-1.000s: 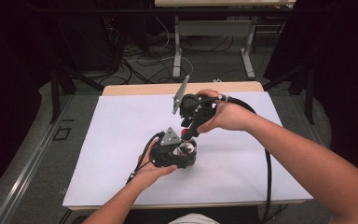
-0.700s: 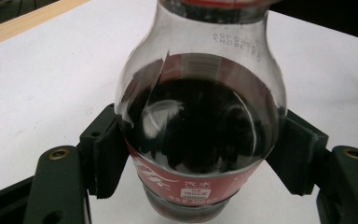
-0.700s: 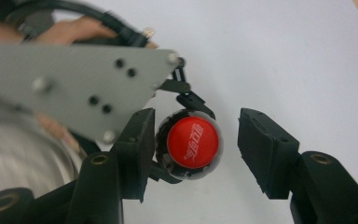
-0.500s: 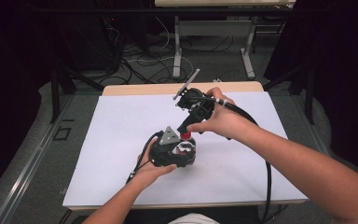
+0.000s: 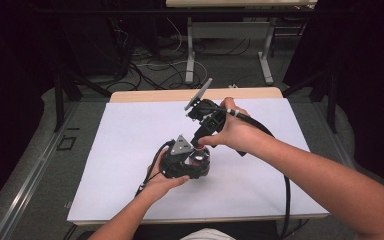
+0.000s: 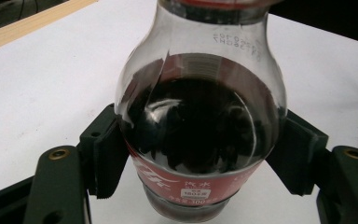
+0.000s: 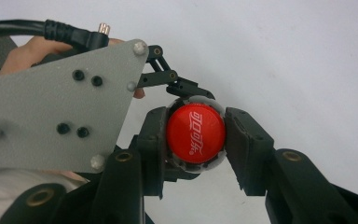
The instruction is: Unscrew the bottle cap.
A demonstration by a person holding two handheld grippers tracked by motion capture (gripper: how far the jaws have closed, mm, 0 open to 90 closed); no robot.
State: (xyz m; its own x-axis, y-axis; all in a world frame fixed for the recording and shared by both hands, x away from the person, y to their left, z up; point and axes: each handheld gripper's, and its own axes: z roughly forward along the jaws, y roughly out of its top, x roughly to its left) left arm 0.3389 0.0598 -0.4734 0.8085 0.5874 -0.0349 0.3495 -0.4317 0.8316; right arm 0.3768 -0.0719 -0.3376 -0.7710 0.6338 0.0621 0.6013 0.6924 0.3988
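Clamping the dark-filled bottle (image 6: 200, 135) at its wide body, the left gripper (image 5: 184, 162) had both jaws pressed flat against the glass-clear sides, one on each flank, just above the red label (image 6: 191, 179). From above, the right gripper (image 7: 196, 135) came straight down over the neck, its jaws closed on the red cap (image 7: 195, 133), one pad touching each side. The bottle stood upright on the white table (image 5: 115, 150), near the middle. A hand (image 5: 162, 182) held the left gripper from the near edge, and a cable (image 5: 285, 200) trailed from the right gripper.
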